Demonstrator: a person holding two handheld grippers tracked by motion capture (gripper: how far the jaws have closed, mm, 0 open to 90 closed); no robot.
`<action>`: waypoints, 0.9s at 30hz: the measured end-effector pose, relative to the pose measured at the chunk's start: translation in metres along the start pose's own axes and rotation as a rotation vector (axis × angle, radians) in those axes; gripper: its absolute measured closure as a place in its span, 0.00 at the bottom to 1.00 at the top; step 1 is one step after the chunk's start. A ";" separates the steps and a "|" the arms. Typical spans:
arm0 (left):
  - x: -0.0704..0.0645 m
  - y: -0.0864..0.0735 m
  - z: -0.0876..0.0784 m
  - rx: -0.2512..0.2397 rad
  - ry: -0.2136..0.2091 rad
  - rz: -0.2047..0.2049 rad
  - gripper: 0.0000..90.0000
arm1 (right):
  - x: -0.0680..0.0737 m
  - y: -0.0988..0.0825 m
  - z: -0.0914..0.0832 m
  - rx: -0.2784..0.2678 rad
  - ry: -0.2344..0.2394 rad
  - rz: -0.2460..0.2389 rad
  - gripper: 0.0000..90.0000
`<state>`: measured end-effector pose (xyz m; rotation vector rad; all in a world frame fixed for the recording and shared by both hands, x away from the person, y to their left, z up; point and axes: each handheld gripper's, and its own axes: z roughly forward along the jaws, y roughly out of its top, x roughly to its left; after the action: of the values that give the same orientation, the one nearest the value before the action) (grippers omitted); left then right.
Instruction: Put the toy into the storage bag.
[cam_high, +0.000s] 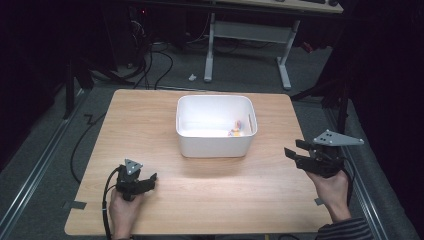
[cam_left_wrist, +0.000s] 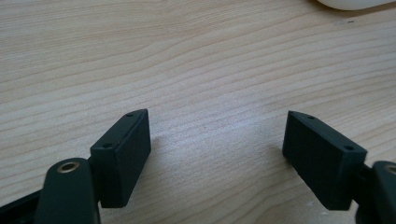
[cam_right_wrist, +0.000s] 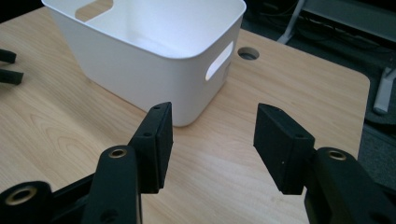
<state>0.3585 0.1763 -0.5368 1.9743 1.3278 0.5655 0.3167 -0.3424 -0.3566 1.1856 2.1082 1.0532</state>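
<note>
While nothing is held between them, the jaws of the right gripper (cam_right_wrist: 210, 140) are seen parted in the right gripper view, with bare wood showing in the gap; the pads are pointed toward the near corner of the white bin (cam_right_wrist: 154, 60), from which they are kept apart. Likewise, the jaws of the left gripper (cam_left_wrist: 217, 156) are spread wide in the left gripper view, and only wood grain is framed between them; the rounded edge of the bin (cam_left_wrist: 355, 3) is glimpsed at the top right of that view, well apart from the pads.

From the high view, the left gripper (cam_high: 150, 179) is found low over the near left part of the table (cam_high: 150, 115), gripped by the left hand (cam_high: 122, 207); the right gripper (cam_high: 293, 150) is held by the right hand (cam_high: 332, 190) at the table's right edge, with its grey three-cornered plate (cam_high: 337, 138) on top; the bin (cam_high: 216, 145) is set near the middle of the table, somewhat toward the far side, between the two grippers and beyond both. Small coloured items (cam_high: 236, 131) are lying inside the bin at its near right corner; what they are cannot be told. A round hole (cam_right_wrist: 248, 53) is cut in the tabletop just beyond the bin in the right gripper view; cut-out handles are seen in the bin's walls.
</note>
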 end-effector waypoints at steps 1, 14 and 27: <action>0.000 0.000 0.000 0.000 0.000 0.000 0.26 | 0.000 -0.005 0.000 0.004 -0.004 0.002 0.53; 0.000 0.000 0.000 0.000 0.000 0.000 0.26 | 0.003 -0.024 0.010 0.009 0.030 0.042 0.53; 0.000 0.000 0.000 0.000 0.000 0.000 0.26 | 0.013 -0.039 0.037 0.043 0.070 0.070 0.53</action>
<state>0.3585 0.1763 -0.5368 1.9742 1.3276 0.5655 0.3179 -0.3301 -0.4105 1.2683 2.1673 1.1004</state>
